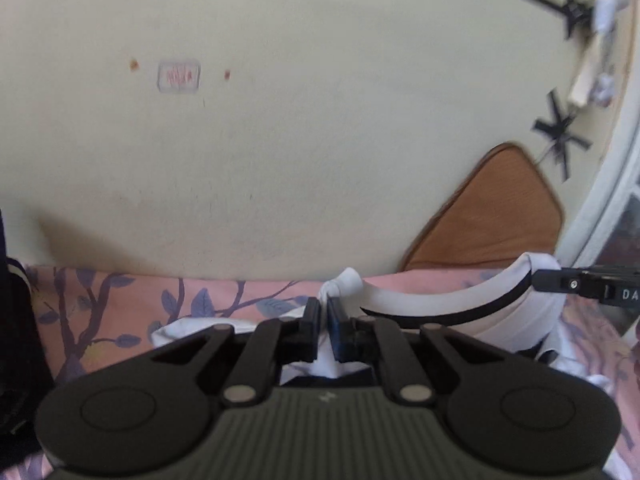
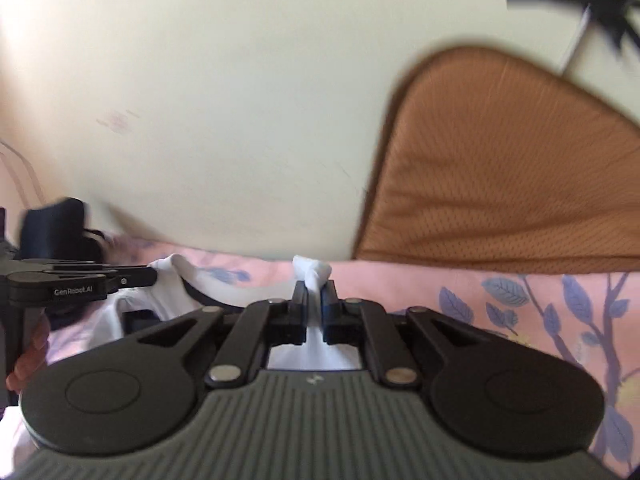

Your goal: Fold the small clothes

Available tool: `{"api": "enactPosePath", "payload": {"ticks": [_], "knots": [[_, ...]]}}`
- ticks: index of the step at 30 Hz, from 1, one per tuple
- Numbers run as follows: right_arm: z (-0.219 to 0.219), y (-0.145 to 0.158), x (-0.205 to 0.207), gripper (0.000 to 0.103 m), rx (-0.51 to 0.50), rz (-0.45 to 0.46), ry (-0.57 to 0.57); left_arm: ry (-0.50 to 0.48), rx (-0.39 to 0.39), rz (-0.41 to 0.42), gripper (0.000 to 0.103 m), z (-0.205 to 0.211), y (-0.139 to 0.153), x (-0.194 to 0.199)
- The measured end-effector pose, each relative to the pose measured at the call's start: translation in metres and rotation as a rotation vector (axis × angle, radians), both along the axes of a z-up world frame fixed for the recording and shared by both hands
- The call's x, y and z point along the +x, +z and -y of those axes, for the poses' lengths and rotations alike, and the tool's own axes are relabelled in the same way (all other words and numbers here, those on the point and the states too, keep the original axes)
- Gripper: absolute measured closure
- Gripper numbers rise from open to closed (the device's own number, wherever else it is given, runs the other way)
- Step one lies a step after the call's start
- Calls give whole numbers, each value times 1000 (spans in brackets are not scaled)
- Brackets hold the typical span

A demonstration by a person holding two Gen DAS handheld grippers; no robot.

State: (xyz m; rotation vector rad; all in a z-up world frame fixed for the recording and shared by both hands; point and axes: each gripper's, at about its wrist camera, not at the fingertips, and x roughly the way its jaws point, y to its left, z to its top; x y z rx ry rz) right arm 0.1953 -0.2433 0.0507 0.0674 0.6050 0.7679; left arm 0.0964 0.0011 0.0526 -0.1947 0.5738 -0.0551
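A small white garment with a black-edged neckline point(image 1: 460, 304) hangs stretched between both grippers above a pink bed sheet. My left gripper point(image 1: 324, 304) is shut on a bunched white corner point(image 1: 344, 280) of it. My right gripper point(image 2: 314, 292) is shut on the other white corner point(image 2: 312, 270). In the left wrist view the right gripper point(image 1: 552, 278) shows at the right edge, pinching the cloth. In the right wrist view the left gripper point(image 2: 148, 274) shows at the left, pinching the garment point(image 2: 176, 280).
A pink sheet with blue leaf print point(image 1: 120, 308) covers the bed. A cream wall point(image 1: 280, 140) stands close behind. A brown mesh cushion point(image 2: 500, 180) leans against the wall at right. A dark object point(image 2: 56, 224) lies at the left by the wall.
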Motion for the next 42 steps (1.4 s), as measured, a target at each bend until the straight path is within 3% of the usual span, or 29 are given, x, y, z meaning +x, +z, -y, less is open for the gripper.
{"api": "enactPosePath", "payload": {"ticks": [4, 6, 9, 11, 13, 15, 18, 20, 21, 24, 27, 29, 30, 31, 32, 33, 34, 35, 36, 37, 39, 42], "knots": [[47, 18, -109, 94, 32, 142, 59, -52, -12, 135, 97, 12, 18, -112], [66, 11, -158, 94, 39, 189, 85, -65, -11, 168, 97, 17, 13, -168], [89, -17, -226, 94, 14, 234, 100, -83, -32, 152, 94, 31, -8, -230], [93, -49, -260, 93, -3, 203, 100, -74, -43, 86, 90, 38, -32, -259], [97, -81, -278, 89, -32, 135, 65, -51, -55, -10, 76, 40, -55, -270], [101, -98, -277, 87, -33, 56, 22, -63, -113, -61, 75, 32, -68, -281], [106, -87, -268, 86, 66, 19, -24, -71, -162, 7, 73, 13, -52, -298], [115, -68, -266, 85, 159, 52, -34, -40, -177, 87, 63, 2, -34, -304], [115, -59, -265, 82, 197, 71, -37, -32, -197, 128, 63, -3, -26, -301], [97, -44, -253, 62, 258, 119, -64, -30, -217, 156, 63, -7, -15, -276], [65, -50, -236, 60, 151, 122, -92, -22, -166, 103, 65, 3, -27, -232], [64, -67, -217, 61, -26, 126, -128, -12, -127, 13, 66, 8, -47, -199], [67, -78, -202, 63, -118, 144, -186, 14, -101, -35, 66, 8, -59, -185], [81, -95, -179, 72, -208, 150, -276, 40, -79, -77, 73, 6, -71, -173], [100, -108, -151, 89, -193, 70, -338, 55, -78, -112, 82, 2, -83, -164], [126, -111, -134, 103, -41, -14, -352, 68, -92, -125, 84, -3, -90, -160], [148, -110, -124, 103, 88, -126, -370, 75, -117, -115, 84, -6, -91, -161], [154, -103, -127, 103, 90, -102, -409, 77, -140, -112, 82, -10, -90, -163], [153, -92, -138, 94, 35, -2, -449, 80, -157, -102, 81, -12, -88, -166], [153, -84, -148, 78, 11, 61, -463, 82, -171, -85, 77, -14, -86, -170], [161, -75, -153, 56, 87, 51, -414, 76, -185, -55, 72, -16, -79, -175], [156, -72, -135, 56, 72, 17, -414, 76, -181, -44, 71, -16, -73, -168]]}}
